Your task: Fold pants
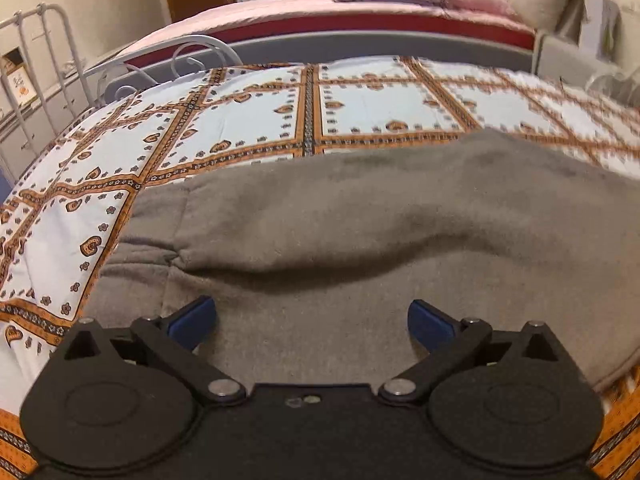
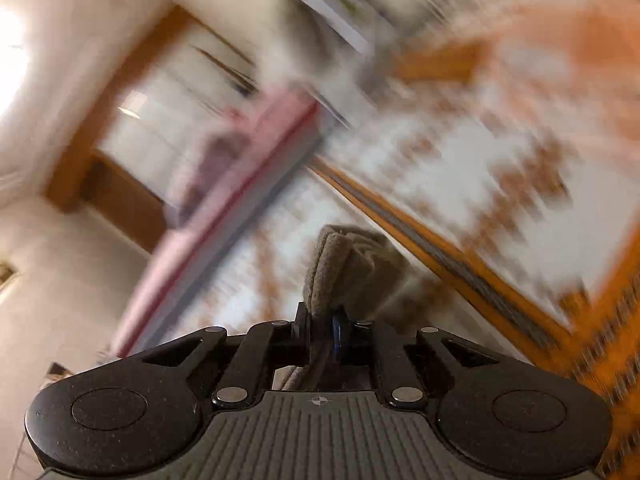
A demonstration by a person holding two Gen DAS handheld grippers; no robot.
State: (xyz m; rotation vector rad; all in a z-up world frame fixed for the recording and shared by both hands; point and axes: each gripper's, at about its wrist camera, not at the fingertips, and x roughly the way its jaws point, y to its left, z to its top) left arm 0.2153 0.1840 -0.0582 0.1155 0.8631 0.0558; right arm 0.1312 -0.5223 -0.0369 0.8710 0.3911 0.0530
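While lying crosswise on bedspread (image 1: 360, 104), pants (image 1: 340, 232) flat.

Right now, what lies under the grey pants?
The grey pants lie on the patterned bedspread, which shows around them. What is directly beneath the fabric is covered.

The bedspread (image 1: 248, 120) beyond the pants (image 1: 360, 216) lies bare, free for passing. At its far edge a white metal rail (image 1: 36, 64) and a second bed (image 1: 360, 28) block the way.
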